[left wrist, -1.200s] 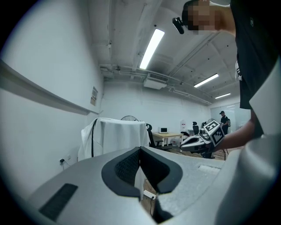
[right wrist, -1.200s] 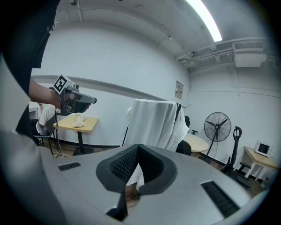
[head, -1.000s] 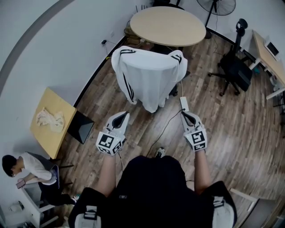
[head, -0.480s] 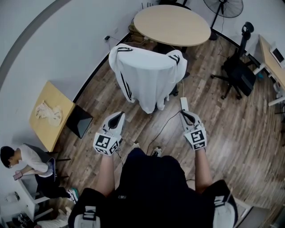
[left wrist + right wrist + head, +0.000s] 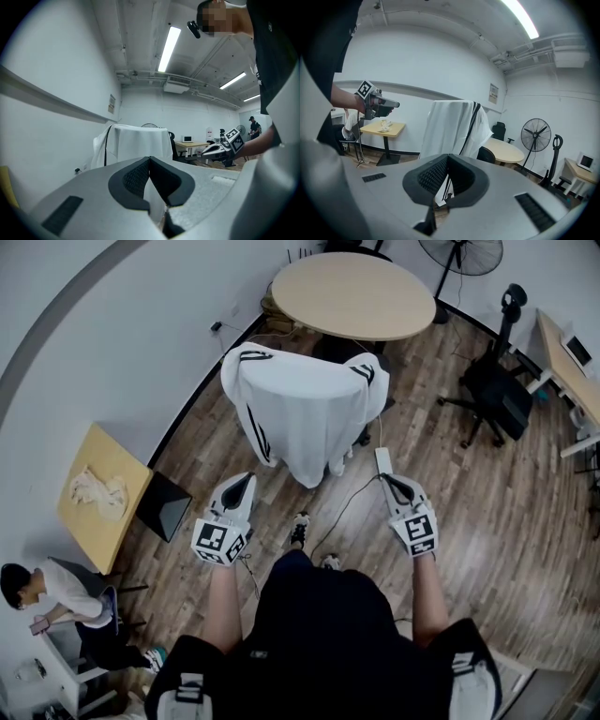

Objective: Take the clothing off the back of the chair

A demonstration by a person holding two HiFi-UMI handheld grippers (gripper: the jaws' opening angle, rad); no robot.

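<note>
White black-striped clothing [image 5: 305, 409] hangs draped over the chair [image 5: 174, 147] back, near the round table [image 5: 352, 294]. The left gripper [image 5: 244, 480] and right gripper [image 5: 389, 482] hover apart from it, jaws pressed together, empty.

Wooden floor [image 5: 487, 521] bearing a round table [image 5: 352, 296], a small square table [image 5: 120, 457] (crumpled cloth [image 5: 94, 493] on top), a white power strip [image 5: 382, 461].

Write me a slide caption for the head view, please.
Left gripper and right gripper, both shut, face a white garment draped over a chair.
</note>
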